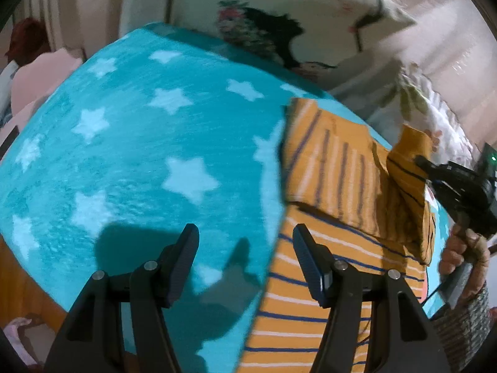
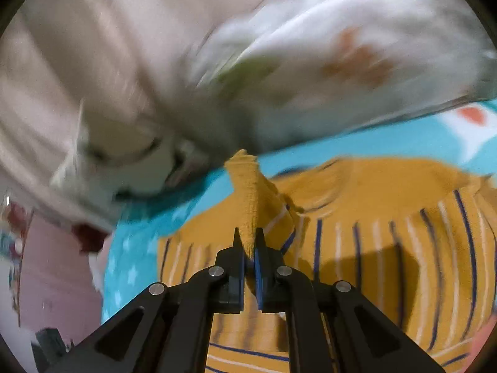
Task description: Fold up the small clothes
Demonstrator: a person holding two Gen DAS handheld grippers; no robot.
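Note:
An orange garment with blue and white stripes [image 1: 326, 223] lies on a teal star-patterned blanket [image 1: 139, 143]. My left gripper [image 1: 245, 236] is open and empty, hovering over the garment's left edge. My right gripper [image 2: 248, 236] is shut on a raised orange corner of the garment [image 2: 251, 199]. In the left wrist view the right gripper [image 1: 441, 171] holds that corner lifted at the garment's right side, with part of the garment folded over. The garment [image 2: 372, 217] spreads below the right gripper.
White floral pillows [image 1: 310, 25] and bedding [image 2: 310, 62] lie at the blanket's far edge. Pink fabric [image 1: 40, 74] sits at the far left. A pale curtain or wall is behind. A hand [image 1: 459, 251] holds the right gripper.

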